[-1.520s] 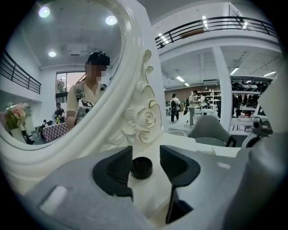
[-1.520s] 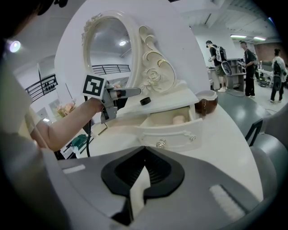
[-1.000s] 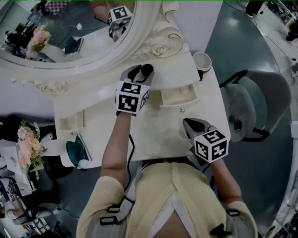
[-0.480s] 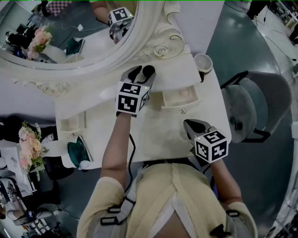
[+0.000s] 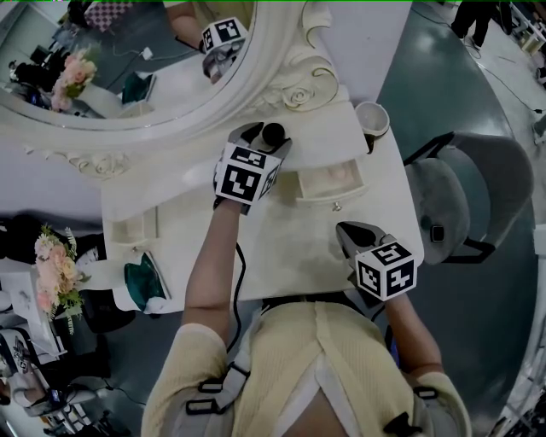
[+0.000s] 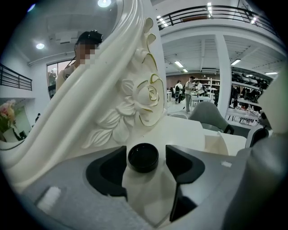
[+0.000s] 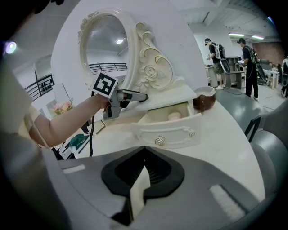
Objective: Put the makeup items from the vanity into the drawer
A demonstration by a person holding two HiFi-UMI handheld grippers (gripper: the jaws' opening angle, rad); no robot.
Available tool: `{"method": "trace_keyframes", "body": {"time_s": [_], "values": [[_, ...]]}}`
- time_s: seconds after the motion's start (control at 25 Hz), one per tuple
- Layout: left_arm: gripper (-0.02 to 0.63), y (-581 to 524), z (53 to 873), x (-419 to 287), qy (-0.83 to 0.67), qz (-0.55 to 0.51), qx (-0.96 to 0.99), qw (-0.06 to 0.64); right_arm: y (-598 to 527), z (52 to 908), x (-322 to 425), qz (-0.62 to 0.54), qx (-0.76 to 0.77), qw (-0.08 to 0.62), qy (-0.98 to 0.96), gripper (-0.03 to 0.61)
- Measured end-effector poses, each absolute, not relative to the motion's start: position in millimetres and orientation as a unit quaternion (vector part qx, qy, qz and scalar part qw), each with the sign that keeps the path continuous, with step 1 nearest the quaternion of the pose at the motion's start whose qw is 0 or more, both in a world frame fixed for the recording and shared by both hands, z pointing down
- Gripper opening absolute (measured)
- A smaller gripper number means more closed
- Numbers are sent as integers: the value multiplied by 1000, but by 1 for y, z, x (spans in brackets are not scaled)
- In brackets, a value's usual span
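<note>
Left gripper view shows the left gripper's jaws apart, having just been opening, with a small black jar standing between them and neither pad pressing on it. The jar rests on the vanity shelf, at the foot of the carved rose on the mirror frame. The right gripper's jaws are together and empty above the white table. Beyond them, the drawer under the shelf stands open with a pale round item inside. A brown cup sits just right of the shelf.

a big open workshop hall — mezzanine railing, shelving, people standing behind the vanity.
</note>
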State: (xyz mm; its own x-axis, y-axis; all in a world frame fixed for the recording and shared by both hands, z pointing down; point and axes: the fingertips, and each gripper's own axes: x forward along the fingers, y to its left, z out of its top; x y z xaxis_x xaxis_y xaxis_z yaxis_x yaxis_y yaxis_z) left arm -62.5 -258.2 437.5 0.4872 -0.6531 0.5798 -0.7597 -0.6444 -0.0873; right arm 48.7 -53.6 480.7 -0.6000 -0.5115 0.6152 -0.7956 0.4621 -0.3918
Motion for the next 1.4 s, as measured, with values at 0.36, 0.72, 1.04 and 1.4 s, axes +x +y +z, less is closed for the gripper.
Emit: {"method": "trace_keyframes", "body": {"time_s": [0.36,0.72,1.04,1.4], "values": [[219,-259,442,-64,-402,312,857,84,-50,481,52,338,400,210,-825,0],[218,-241,407,-34,-373,258,891,-3,-47,482,58,339,407,210,-822,0],[219,-208,378,13,-310,228,920,-77,-46,480,68,337,419,207,-817,0],[222,-167,424,63,-155,367,889,-224,-41,483,79,344,431,202,-810,0]]}}
